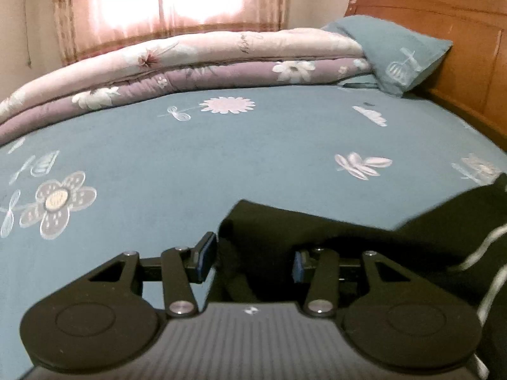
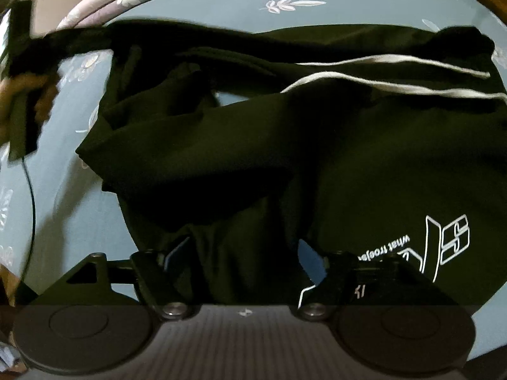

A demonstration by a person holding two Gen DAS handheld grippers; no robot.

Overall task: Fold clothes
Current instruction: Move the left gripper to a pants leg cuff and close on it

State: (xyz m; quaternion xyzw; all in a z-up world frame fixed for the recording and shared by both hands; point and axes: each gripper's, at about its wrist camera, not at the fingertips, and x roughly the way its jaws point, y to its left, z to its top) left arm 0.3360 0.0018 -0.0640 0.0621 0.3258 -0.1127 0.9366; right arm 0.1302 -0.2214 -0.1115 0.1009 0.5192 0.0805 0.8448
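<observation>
Progress: early. A black garment (image 2: 317,158) with two white stripes (image 2: 396,88) and a white printed logo (image 2: 443,247) lies crumpled on the bed (image 1: 221,164), spread over the blue flowered sheet. Its fabric is bunched and overlapping, one strip trailing off to the left of the right wrist view. No tidy fold is visible; edges are uneven and a patch of sheet shows through a gap in the cloth.

Left gripper (image 1: 250,258): jaws about half apart, set at the near edge of the garment. Dark cloth sits between the pads, but they do not appear to press on it.

Right gripper (image 2: 244,256): jaws wide, held low over the garment with fabric lying between them; no grip is evident.

Background: a folded floral quilt (image 1: 190,63) and a pillow (image 1: 396,53) lie at the far side by the wooden headboard (image 1: 459,31), well apart from the work.

Remaining, in my judgement: flattening the garment, then every fold.
</observation>
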